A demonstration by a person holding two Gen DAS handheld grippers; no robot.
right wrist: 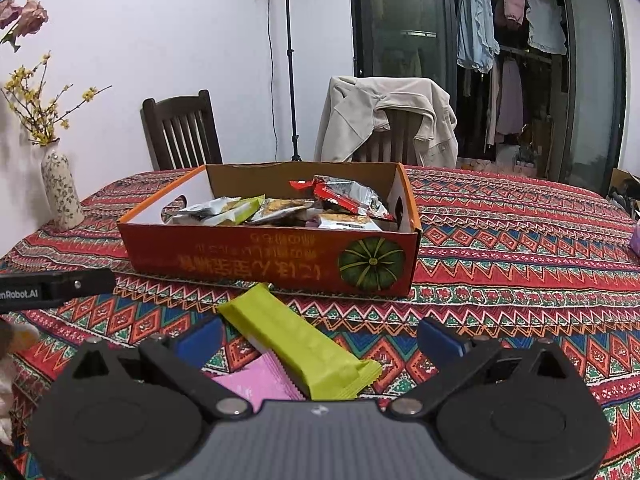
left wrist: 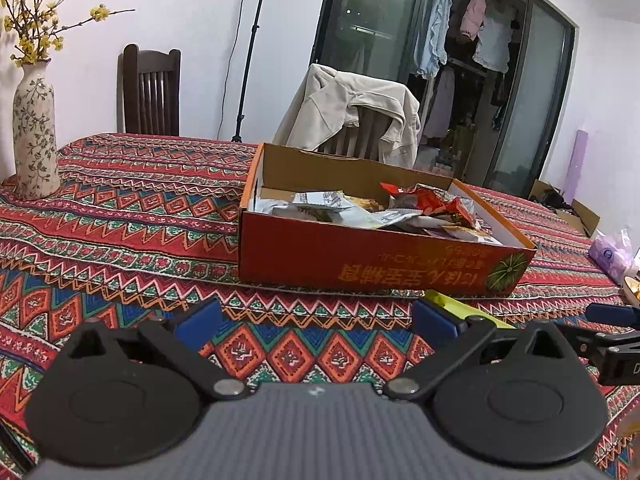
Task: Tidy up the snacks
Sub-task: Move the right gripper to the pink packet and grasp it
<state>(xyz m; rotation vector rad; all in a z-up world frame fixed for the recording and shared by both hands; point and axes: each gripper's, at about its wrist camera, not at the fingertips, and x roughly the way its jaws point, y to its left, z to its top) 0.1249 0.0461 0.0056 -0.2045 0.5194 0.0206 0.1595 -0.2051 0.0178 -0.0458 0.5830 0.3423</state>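
- My left gripper (left wrist: 316, 322) hangs low over the patterned tablecloth (left wrist: 120, 216) with its jaws spread wide and nothing between the blue pads (left wrist: 202, 318).
- My right gripper (right wrist: 320, 338) is also spread wide, empty, just above the cloth; its blue fingertips (right wrist: 438, 340) flank 2 loose packets without touching either.
- The green snack bar (right wrist: 304, 344) lies flat on the cloth between my right jaws, running from about 11 o'clock to 5 o'clock, its far end close to the box front.
- The pink packet (right wrist: 260, 384) lies partly under the green bar's near end, at roughly 7 o'clock from it, right up against my gripper body.
- In the left wrist view only a yellow-green sliver of that bar (left wrist: 460, 306) shows, at 1 o'clock past my right-hand pad.
- The orange cardboard box (right wrist: 280, 260) sits at 12 o'clock from my right gripper, open-topped, a green pumpkin printed on its front.
- Inside it are mixed snack packets (right wrist: 280, 210): silver, pale green and a red one (right wrist: 340, 194) on top toward the right.
- A floral vase (left wrist: 34, 136) with yellow blossoms stands at 10 o'clock on the table's far left.
- A chair draped with a beige jacket (right wrist: 384, 120) stands behind the box; a bare dark chair (right wrist: 180, 132) is to its left.
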